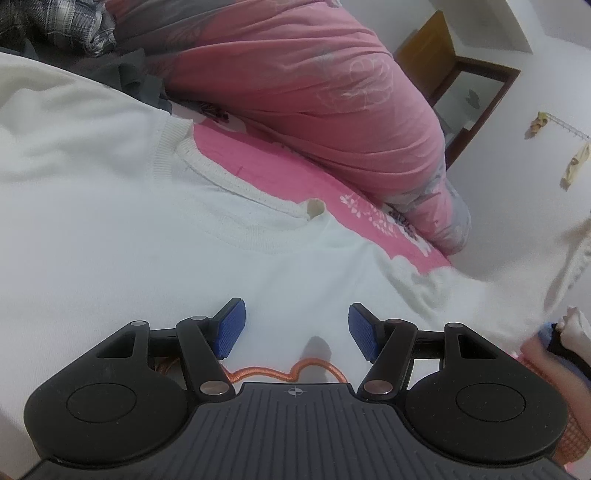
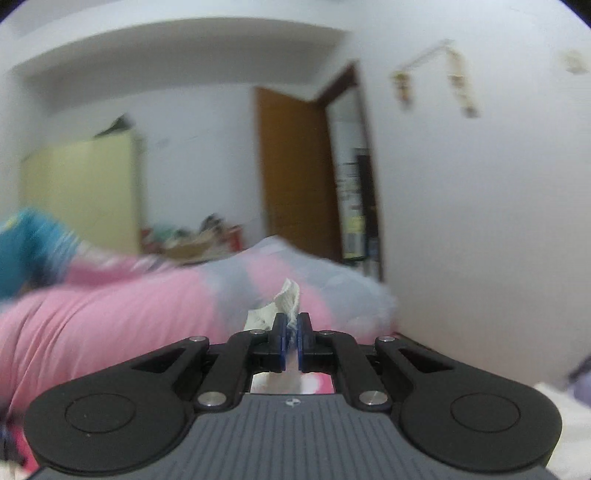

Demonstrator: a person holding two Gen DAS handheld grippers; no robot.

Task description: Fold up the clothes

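Observation:
A white knit sweater [image 1: 110, 221] lies spread on the pink bed sheet [image 1: 295, 173], its ribbed collar [image 1: 229, 181] facing away from me. My left gripper [image 1: 297, 328] hovers low over the sweater's chest, its blue pads [image 1: 231, 328] apart with only flat cloth beneath them. At the right edge a blurred part of the sweater [image 1: 554, 258] is lifted up. In the right wrist view my right gripper [image 2: 291, 334] is shut on a ribbed white edge of the sweater [image 2: 286, 299], which pokes out above the pads, raised well above the bed.
A pink and grey duvet [image 1: 314, 85] is heaped behind the collar. Plaid and dark clothes [image 1: 62, 26] lie at the top left. A person's hand [image 1: 554, 354] shows at the right edge. Beyond the bed stand an open brown door [image 2: 295, 177] and a pale yellow wardrobe [image 2: 81, 199].

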